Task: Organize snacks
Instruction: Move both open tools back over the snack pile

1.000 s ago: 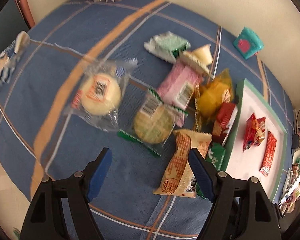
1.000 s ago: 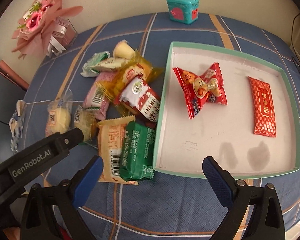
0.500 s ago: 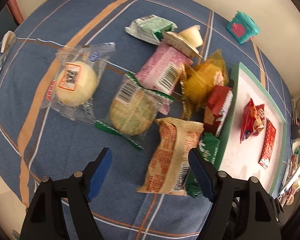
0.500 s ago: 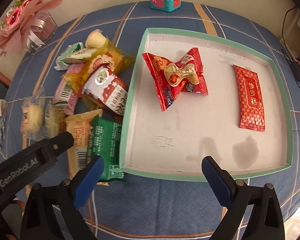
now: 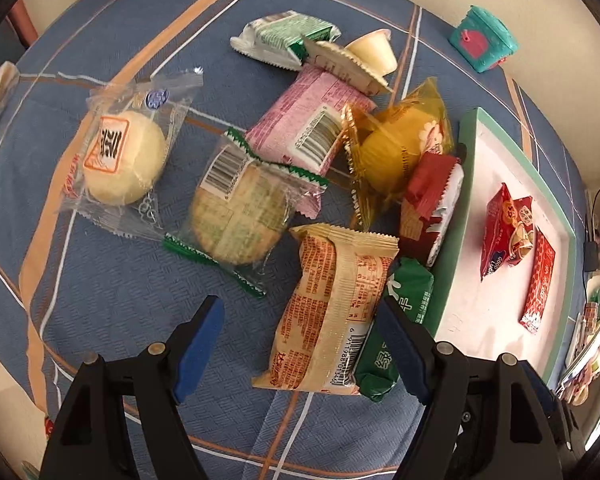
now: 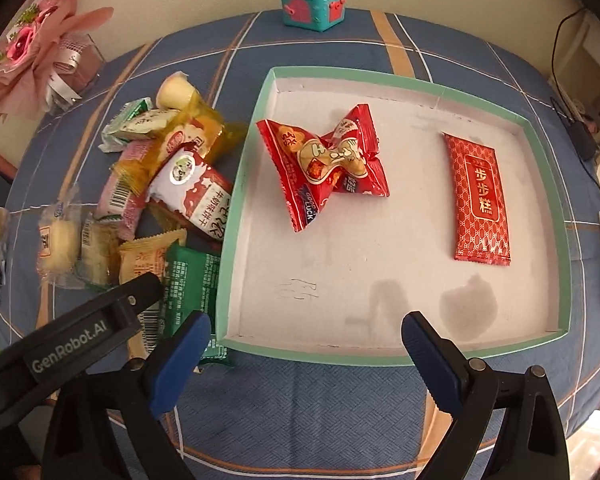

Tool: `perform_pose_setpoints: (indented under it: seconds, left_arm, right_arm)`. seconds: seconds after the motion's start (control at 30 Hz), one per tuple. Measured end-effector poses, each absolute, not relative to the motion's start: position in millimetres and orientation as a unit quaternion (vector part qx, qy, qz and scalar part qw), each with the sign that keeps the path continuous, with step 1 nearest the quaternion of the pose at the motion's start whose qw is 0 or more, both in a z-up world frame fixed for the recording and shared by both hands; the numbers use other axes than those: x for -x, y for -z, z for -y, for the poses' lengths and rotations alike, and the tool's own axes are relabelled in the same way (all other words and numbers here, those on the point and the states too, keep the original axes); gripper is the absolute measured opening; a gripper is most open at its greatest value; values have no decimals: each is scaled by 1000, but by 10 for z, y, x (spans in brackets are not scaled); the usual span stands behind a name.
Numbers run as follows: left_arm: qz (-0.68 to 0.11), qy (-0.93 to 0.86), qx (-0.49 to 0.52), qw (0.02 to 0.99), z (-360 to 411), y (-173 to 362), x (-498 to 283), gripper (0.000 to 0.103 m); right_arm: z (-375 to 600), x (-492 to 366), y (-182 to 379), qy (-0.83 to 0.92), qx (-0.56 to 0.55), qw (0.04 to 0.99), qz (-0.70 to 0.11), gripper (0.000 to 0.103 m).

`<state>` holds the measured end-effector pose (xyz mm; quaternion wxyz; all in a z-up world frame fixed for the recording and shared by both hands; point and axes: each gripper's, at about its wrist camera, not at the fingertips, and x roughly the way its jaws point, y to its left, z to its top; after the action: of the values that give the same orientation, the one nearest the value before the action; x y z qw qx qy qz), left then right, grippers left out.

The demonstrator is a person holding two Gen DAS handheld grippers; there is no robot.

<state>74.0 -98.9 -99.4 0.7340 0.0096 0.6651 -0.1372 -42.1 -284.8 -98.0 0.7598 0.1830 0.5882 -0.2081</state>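
The left gripper (image 5: 300, 344) hangs over the near end of the snack pile, jaws well apart and gripping nothing — the orange-printed cream packet (image 5: 332, 308) lies on the cloth between the 2 blue pads, touched by neither as far as the left wrist view shows. A green packet (image 5: 400, 320) lies just beside it on the tray side, partly under the right-hand pad.

The right gripper (image 6: 306, 354) is also wide open and empty, poised over the near edge of the tray (image 6: 228, 240), with the near rim showing between its pads.

The tray sits on the blue plaid tablecloth (image 6: 300, 400), pale green rim and white floor. Inside it are 2 snacks, well apart: a crumpled red packet (image 6: 328, 160) toward the far left corner and a flat red sachet (image 6: 480, 196) toward the right edge.

The rest of the snacks lie heaped on the cloth along the tray's left edge — a red-and-white packet (image 6: 196, 196) leaning against the rim, a yellow-wrapped cake (image 5: 400, 148), a pink packet (image 5: 300, 128), a round biscuit in clear wrap with green ends (image 5: 240, 212), and a pale bun in clear wrap (image 5: 124, 160) farthest from the tray.

A teal toy chest (image 6: 312, 0) stands at the cloth's far edge, and a pink bouquet (image 6: 32, 48) at its far left corner.
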Motion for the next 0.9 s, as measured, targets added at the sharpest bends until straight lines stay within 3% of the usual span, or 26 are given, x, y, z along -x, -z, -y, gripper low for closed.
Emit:
perform_pose_setpoints:
  seconds: [0.13,0.2,0.3,0.63,0.9]
  left_arm:
    - [-671,131,-6,730,942,1086,-728,79]
    - [-678,136,7,722,934,1176,-703,69]
    - [-681,139,18,719,873,1228,-676,62]
    - [-676,99,56,728,576,1239,-743,60]
    - [-679,82,87,725,388,1288,-730,60]
  right_arm:
    - [2782,405,980,210,-178,759,-590,98]
    - [2707,391,996,213,-173,759,-591,98]
    - [2683,370,1023,210,-171,757,-594,98]
    - [2499,241,951,170,-192,778,-573,97]
    - [2306,231,935,115,-215,785,-570,73]
